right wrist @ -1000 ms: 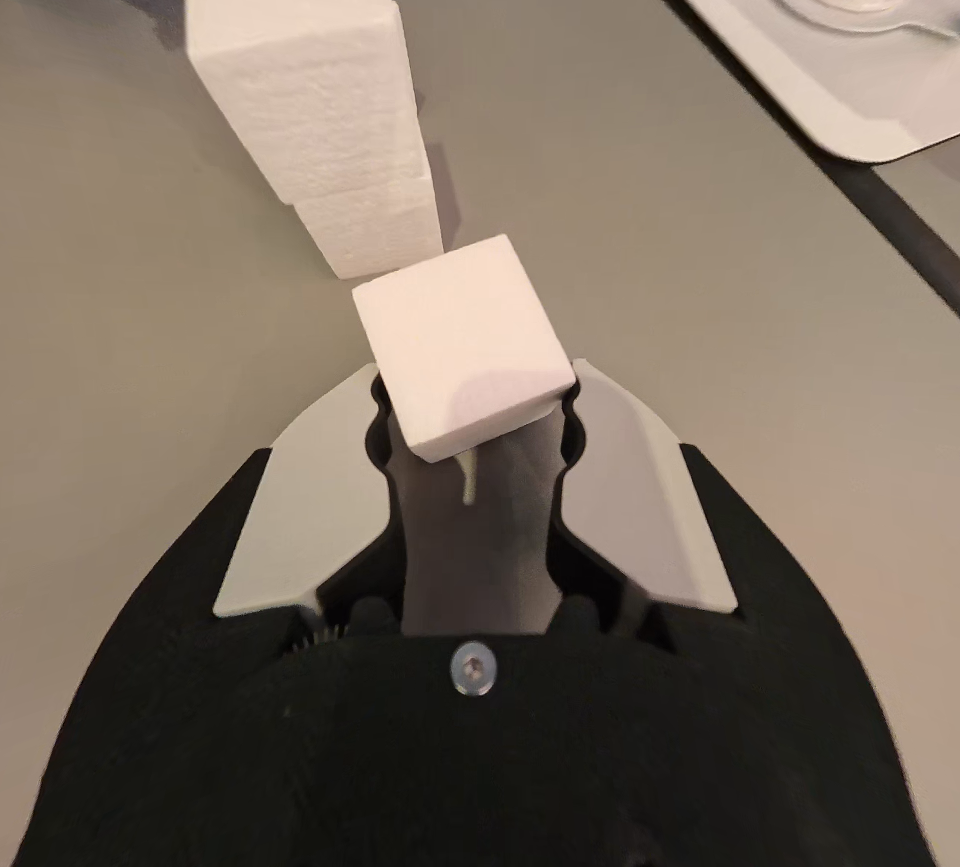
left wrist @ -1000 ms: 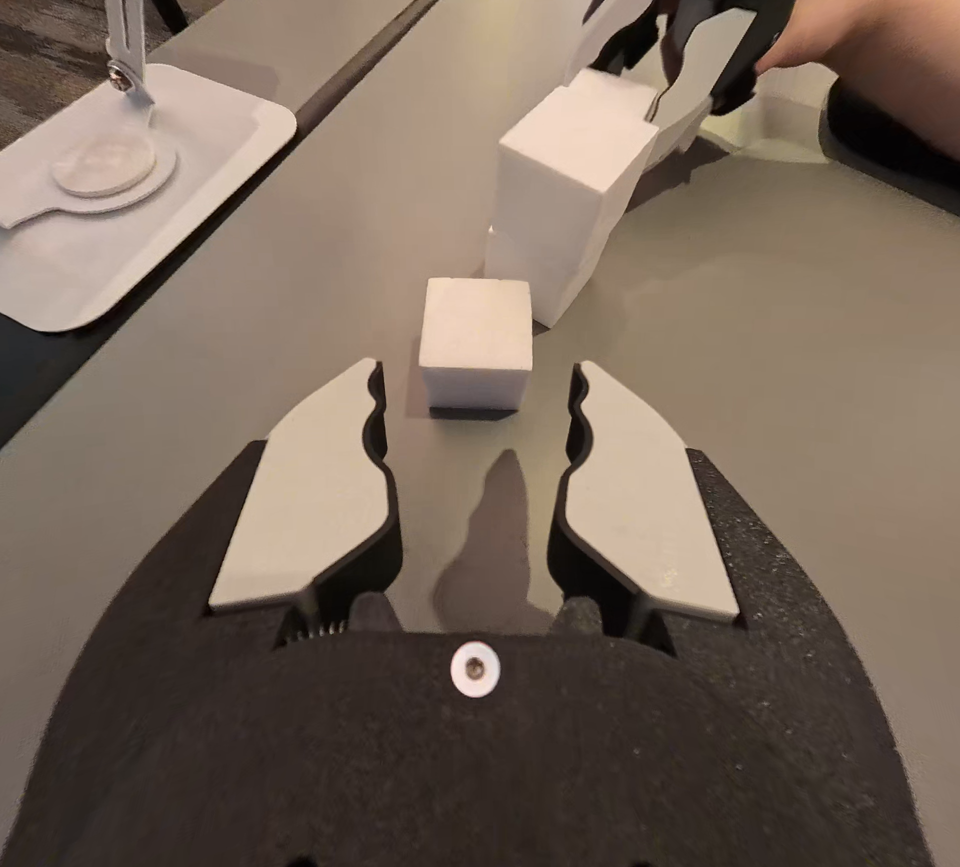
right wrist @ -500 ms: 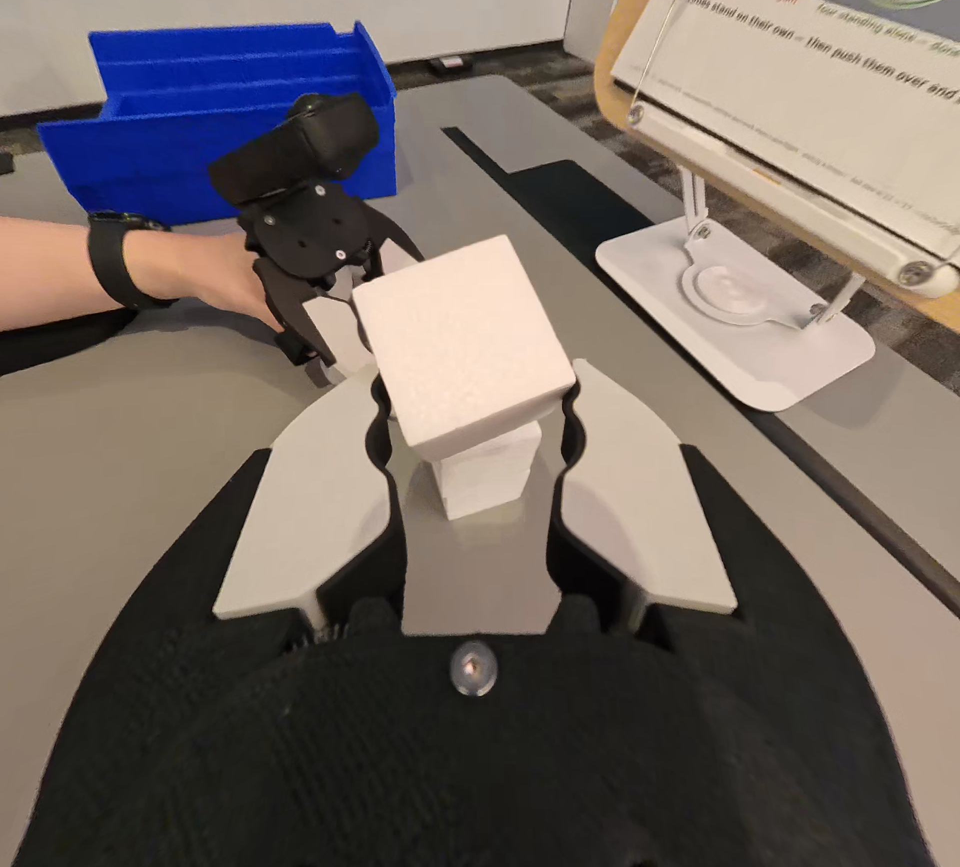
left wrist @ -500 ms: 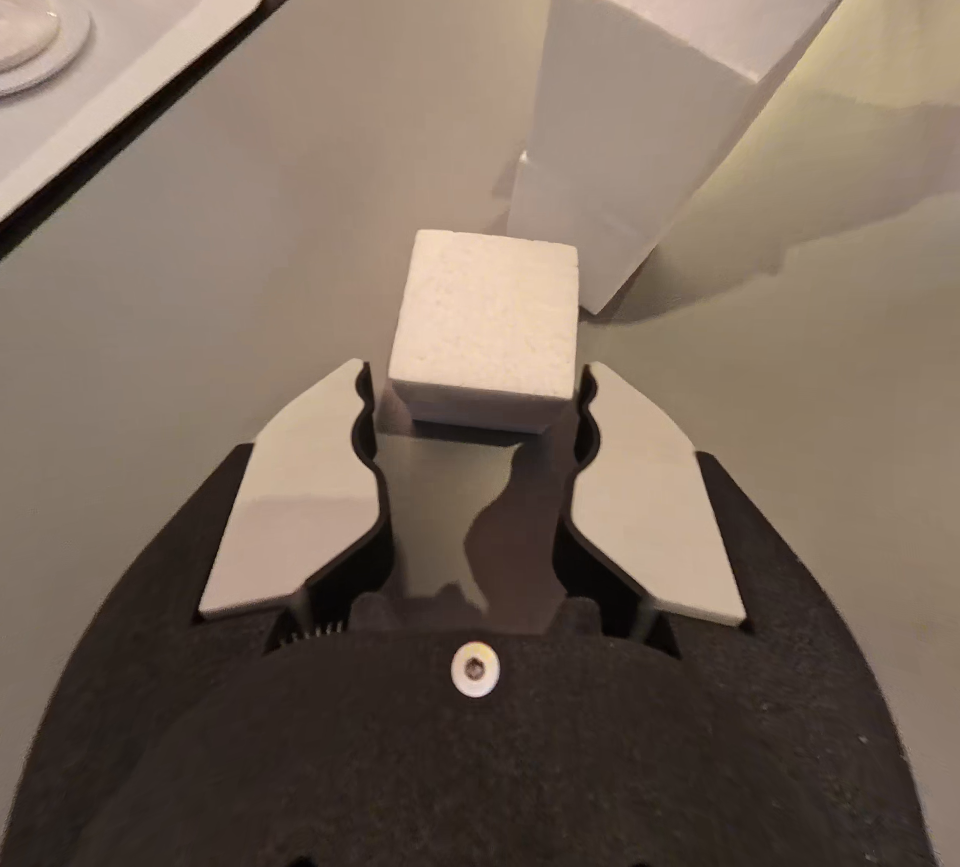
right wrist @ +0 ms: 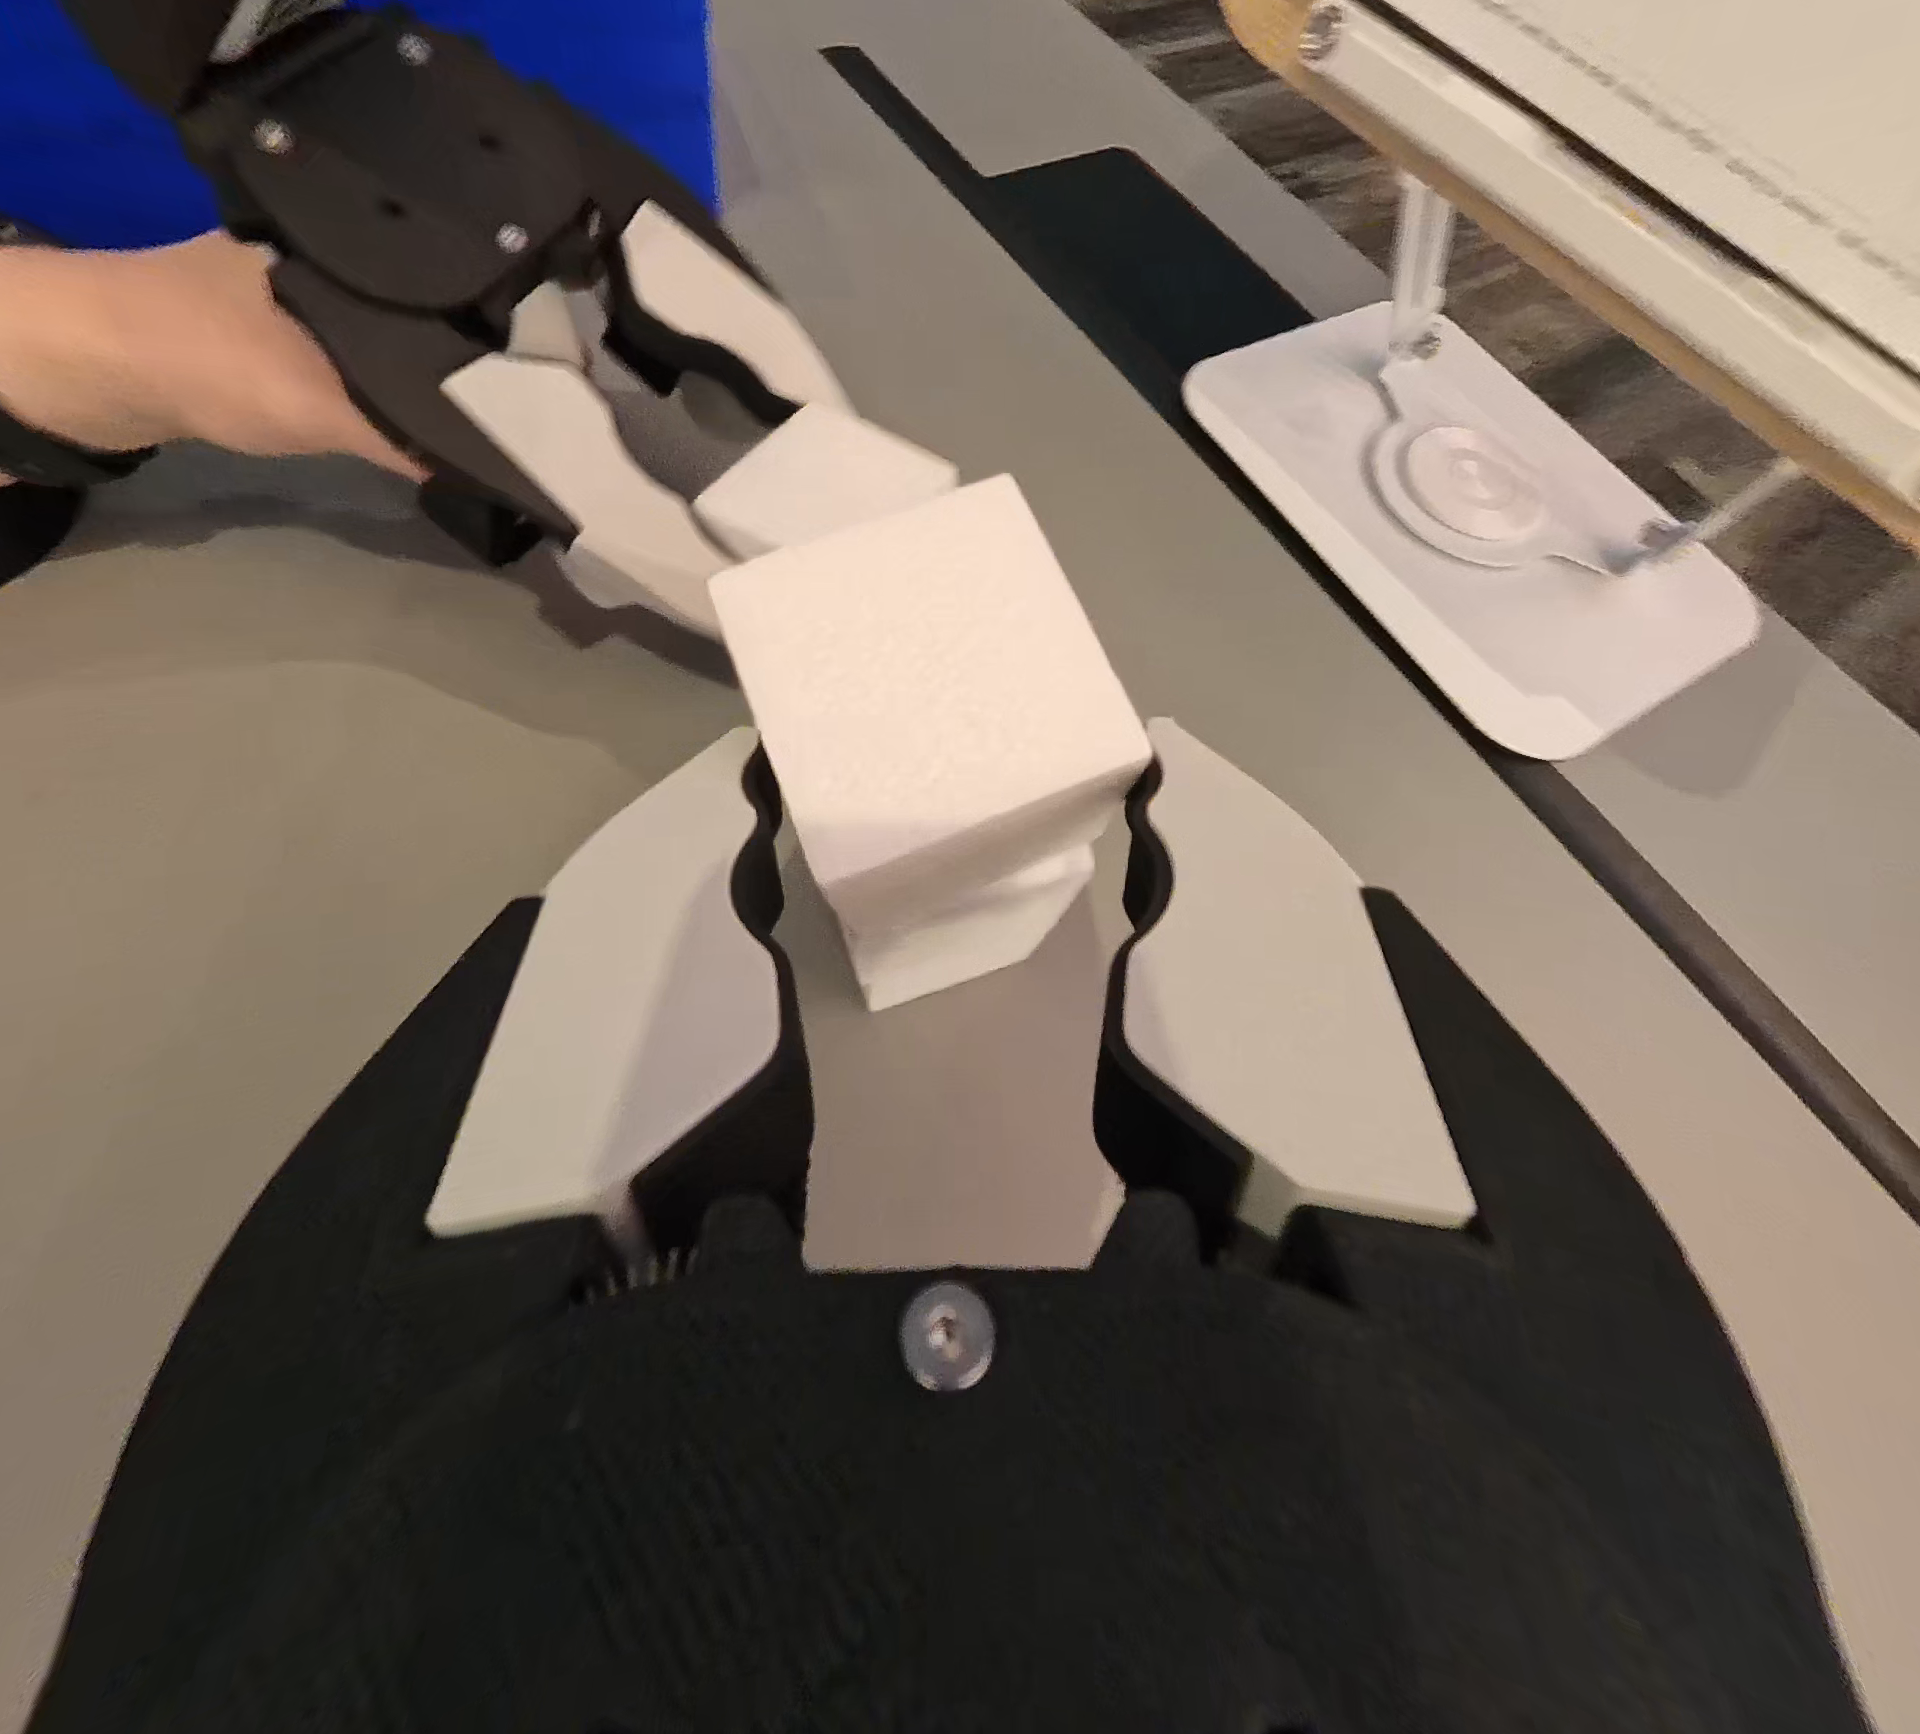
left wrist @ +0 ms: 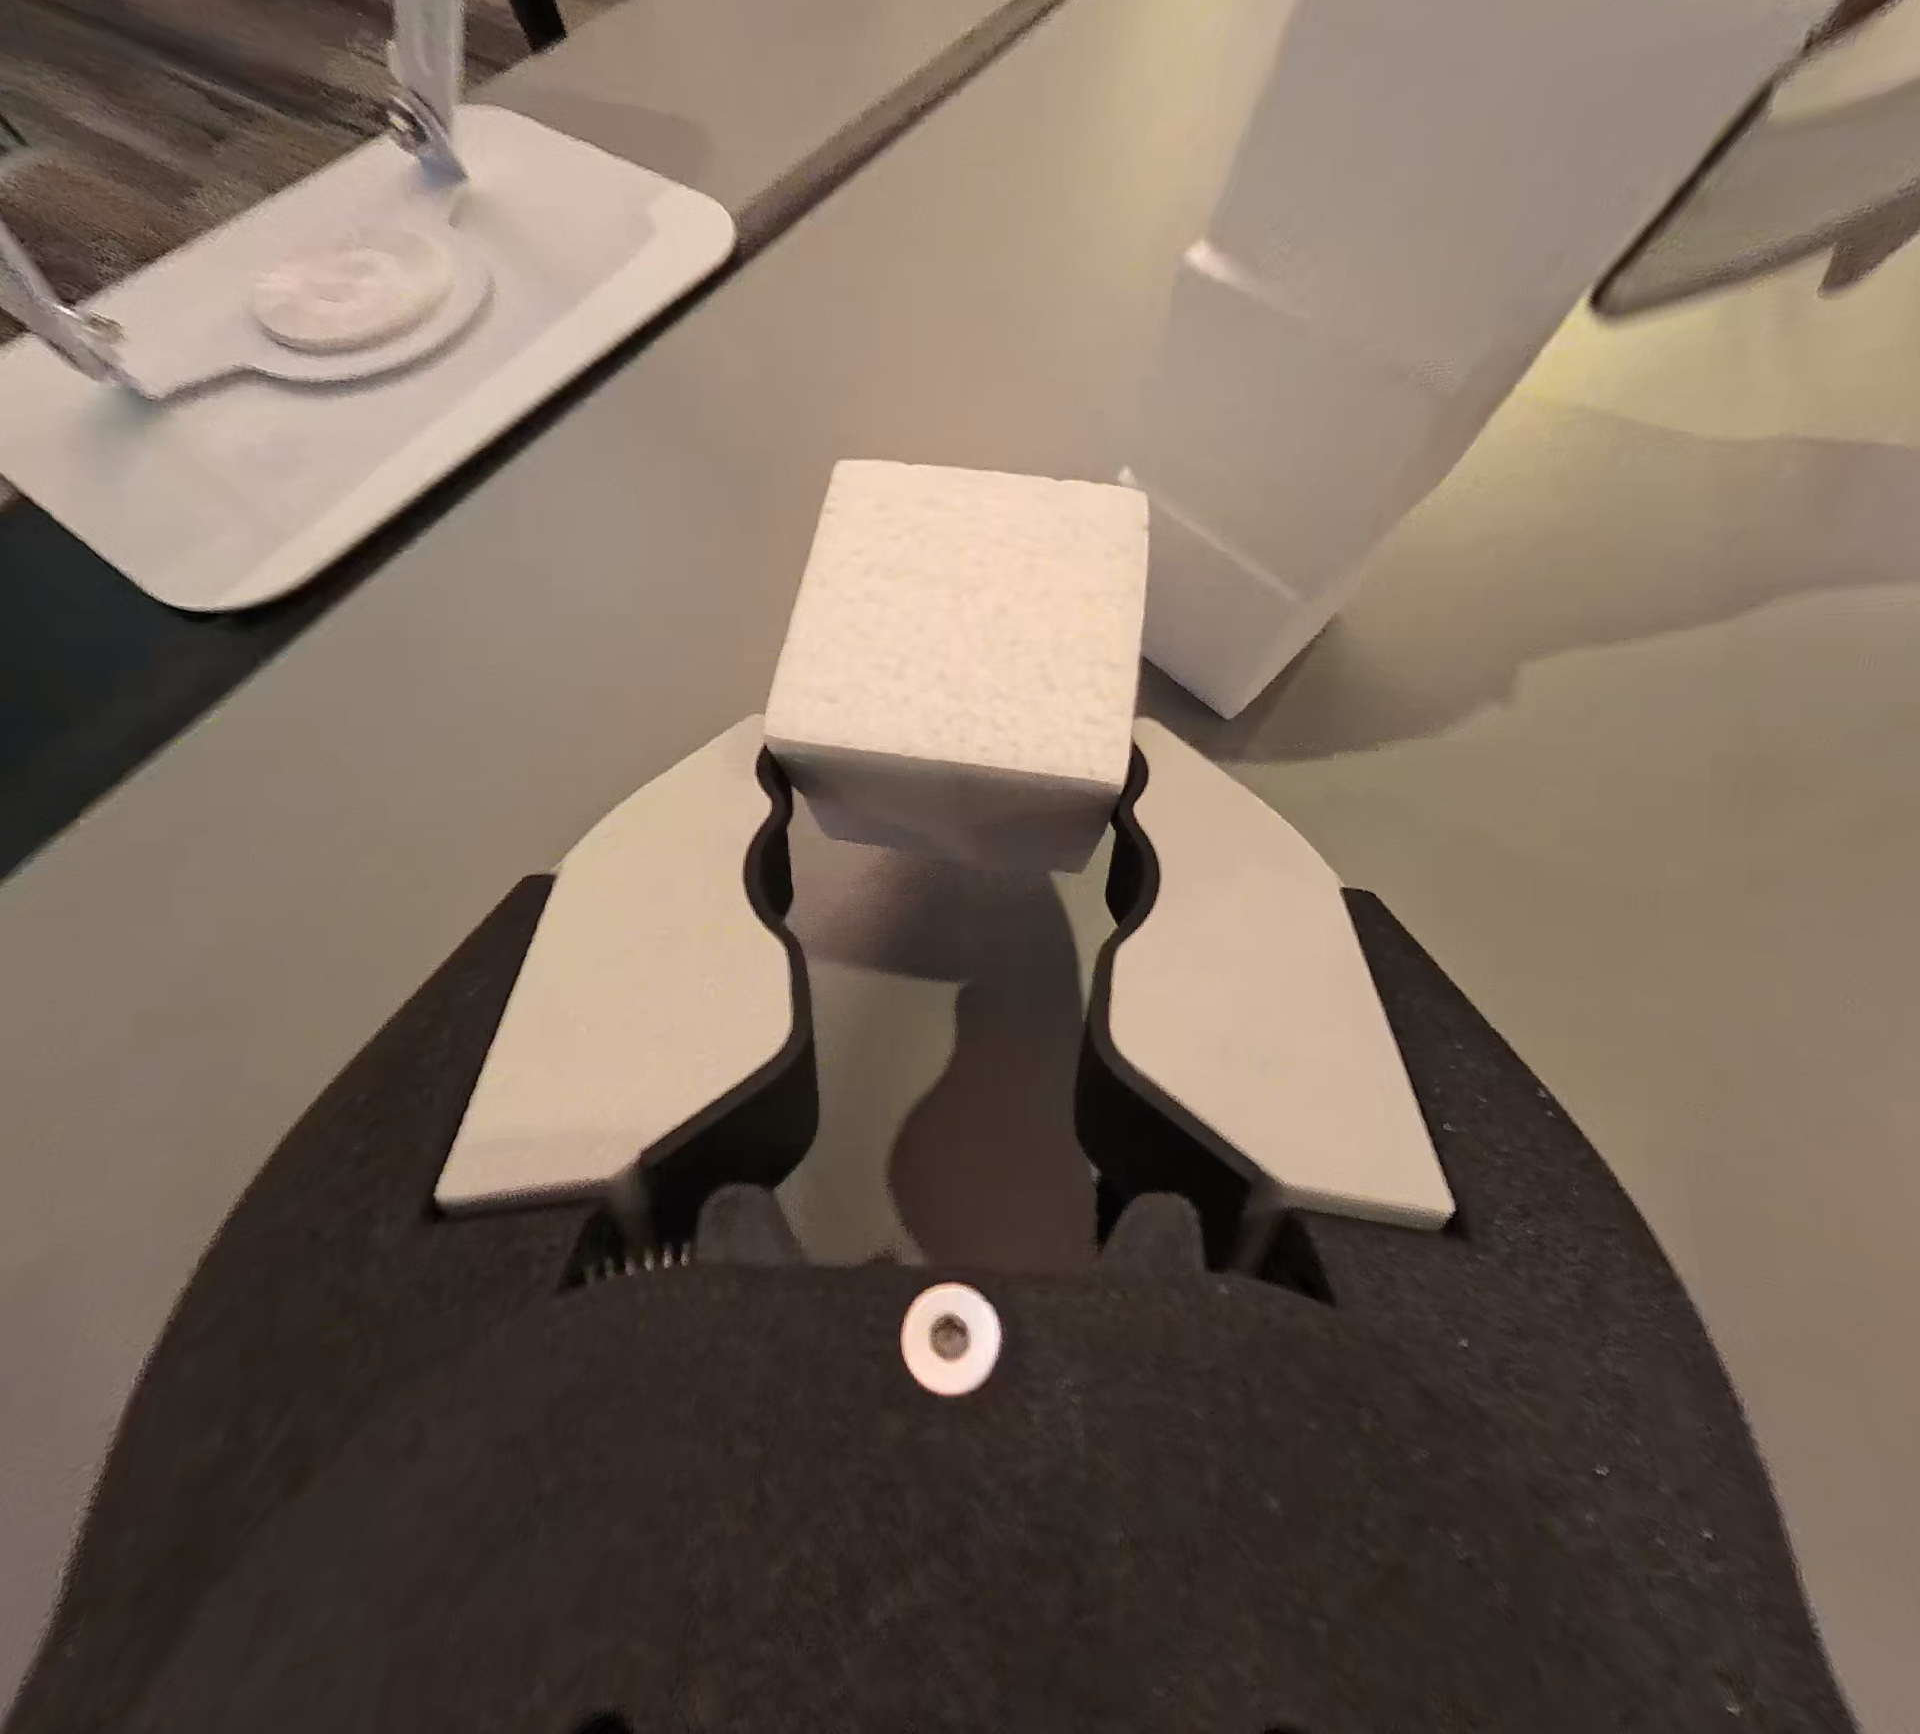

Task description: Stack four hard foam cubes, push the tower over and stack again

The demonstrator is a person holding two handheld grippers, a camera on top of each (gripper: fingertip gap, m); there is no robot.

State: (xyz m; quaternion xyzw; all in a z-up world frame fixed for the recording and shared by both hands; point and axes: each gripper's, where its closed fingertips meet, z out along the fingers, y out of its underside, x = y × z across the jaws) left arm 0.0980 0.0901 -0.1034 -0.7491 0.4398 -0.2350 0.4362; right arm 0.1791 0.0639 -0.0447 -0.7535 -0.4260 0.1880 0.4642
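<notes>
Stack part-built: right claw clamped on a third cube apparently seated atop two; left claw, just beside it, clamped on the fourth cube, unplaced.

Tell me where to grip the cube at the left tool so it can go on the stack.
Grip the cube on two opposite flat sides, tips only, coming from the side, as the left tool does now. Its parallel faces suit a pinch, and the bottom is left free for the stack.
</notes>
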